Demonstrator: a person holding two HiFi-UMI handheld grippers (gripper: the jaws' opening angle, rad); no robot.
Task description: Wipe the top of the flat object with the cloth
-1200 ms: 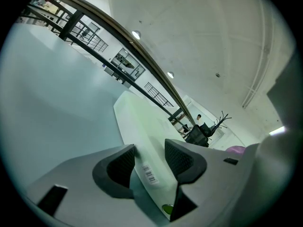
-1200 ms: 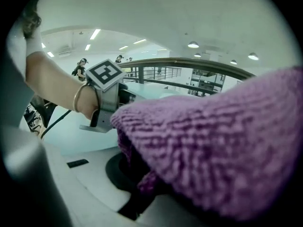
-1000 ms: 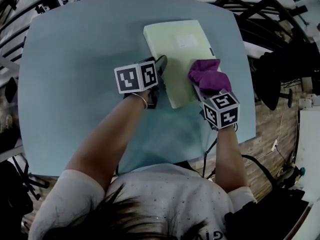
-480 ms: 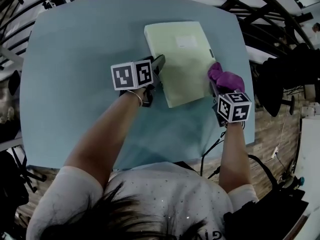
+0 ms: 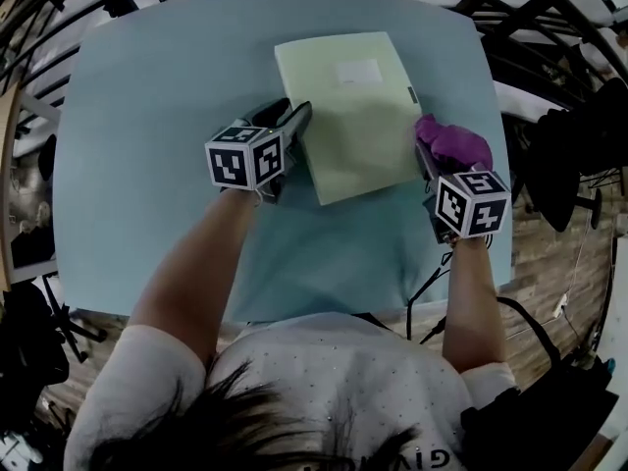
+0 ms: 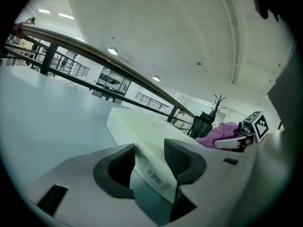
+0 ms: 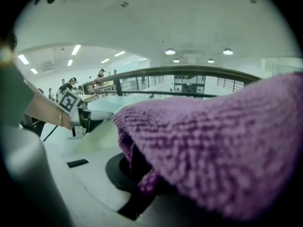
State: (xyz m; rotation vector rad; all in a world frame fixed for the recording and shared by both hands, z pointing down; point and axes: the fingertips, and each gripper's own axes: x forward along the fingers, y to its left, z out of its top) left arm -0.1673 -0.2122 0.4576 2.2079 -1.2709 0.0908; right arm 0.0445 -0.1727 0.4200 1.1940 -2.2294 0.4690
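Two grips show, each told best by its own view. The left gripper (image 6: pixel 149 157) has its fingers (image 6: pixel 182 160) closed over the edge of the flat object (image 6: pixel 142 126), with a barcode label (image 6: pixel 155 178) between them; the head view misses that label. The right gripper (image 7: pixel 142 176) is clamped on the purple cloth (image 7: pixel 213 145), which hides most of its fingers. Only the head view places things: the pale object lies skewed on the blue worktop (image 5: pixel 147 116), with the cloth at its right edge, off the top.
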